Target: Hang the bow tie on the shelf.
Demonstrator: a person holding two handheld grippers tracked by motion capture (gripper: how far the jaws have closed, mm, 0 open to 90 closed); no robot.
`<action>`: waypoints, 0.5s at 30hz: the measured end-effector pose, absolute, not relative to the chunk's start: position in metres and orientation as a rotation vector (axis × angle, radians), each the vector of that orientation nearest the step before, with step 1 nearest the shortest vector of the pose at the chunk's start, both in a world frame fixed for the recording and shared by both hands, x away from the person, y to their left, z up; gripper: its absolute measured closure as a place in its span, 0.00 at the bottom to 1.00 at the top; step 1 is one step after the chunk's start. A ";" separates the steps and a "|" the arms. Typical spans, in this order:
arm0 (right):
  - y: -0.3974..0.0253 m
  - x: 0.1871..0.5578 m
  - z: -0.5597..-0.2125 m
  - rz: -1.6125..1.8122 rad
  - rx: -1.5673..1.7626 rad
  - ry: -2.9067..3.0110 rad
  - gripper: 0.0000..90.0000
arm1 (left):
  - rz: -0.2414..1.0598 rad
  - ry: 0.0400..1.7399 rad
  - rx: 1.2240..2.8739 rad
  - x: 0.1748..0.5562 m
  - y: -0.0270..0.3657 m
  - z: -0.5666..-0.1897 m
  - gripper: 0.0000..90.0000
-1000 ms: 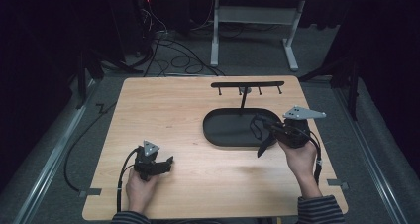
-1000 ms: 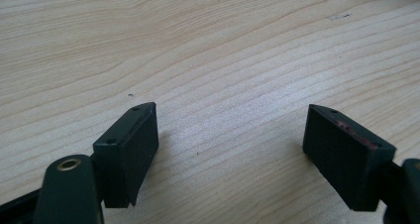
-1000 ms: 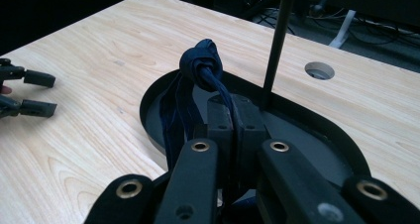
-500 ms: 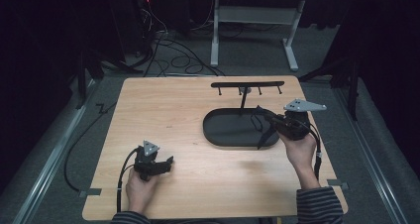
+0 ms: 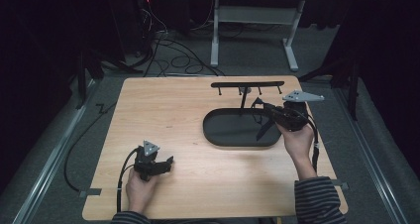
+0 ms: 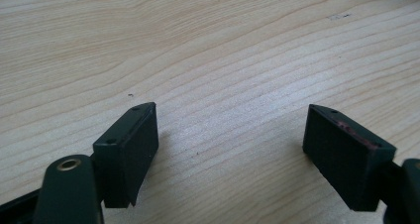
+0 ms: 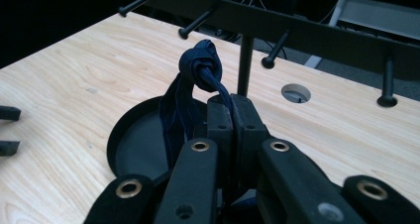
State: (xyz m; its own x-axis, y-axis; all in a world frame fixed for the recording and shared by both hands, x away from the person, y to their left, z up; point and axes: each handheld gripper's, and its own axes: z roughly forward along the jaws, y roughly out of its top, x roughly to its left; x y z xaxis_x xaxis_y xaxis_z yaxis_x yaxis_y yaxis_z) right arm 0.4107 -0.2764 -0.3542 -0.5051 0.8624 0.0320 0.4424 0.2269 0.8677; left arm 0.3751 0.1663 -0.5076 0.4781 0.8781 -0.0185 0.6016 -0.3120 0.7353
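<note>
A dark blue knotted strap (image 7: 200,61) stands up out of my right gripper (image 7: 232,107), whose jaws are shut on it just below the knot. In the high view the right gripper (image 5: 261,107) is held above the right end of a black oval tray (image 5: 223,135), with the strap (image 5: 264,128) dangling over the tray. Just beyond stands a black rack (image 5: 247,84) with several pegs on a thin post (image 7: 244,65). My left gripper (image 5: 167,162) rests low at the front left of the table. Its jaws (image 6: 230,149) stand wide open over bare wood.
The wooden table (image 5: 163,115) has a round hole (image 7: 295,92) behind the rack's post. The tray's rim (image 7: 116,135) lies below the strap. Cables trail from both grippers. Beyond the table are a dark floor, a desk frame and loose cables.
My right gripper has risen and moved back toward the rack, lifting the strap up from the tray. The left gripper has stayed put.
</note>
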 end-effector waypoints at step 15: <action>-0.284 0.434 -0.347 1.231 1.259 1.979 1.00 | 0.513 1.220 2.035 0.375 0.166 -0.508 0.24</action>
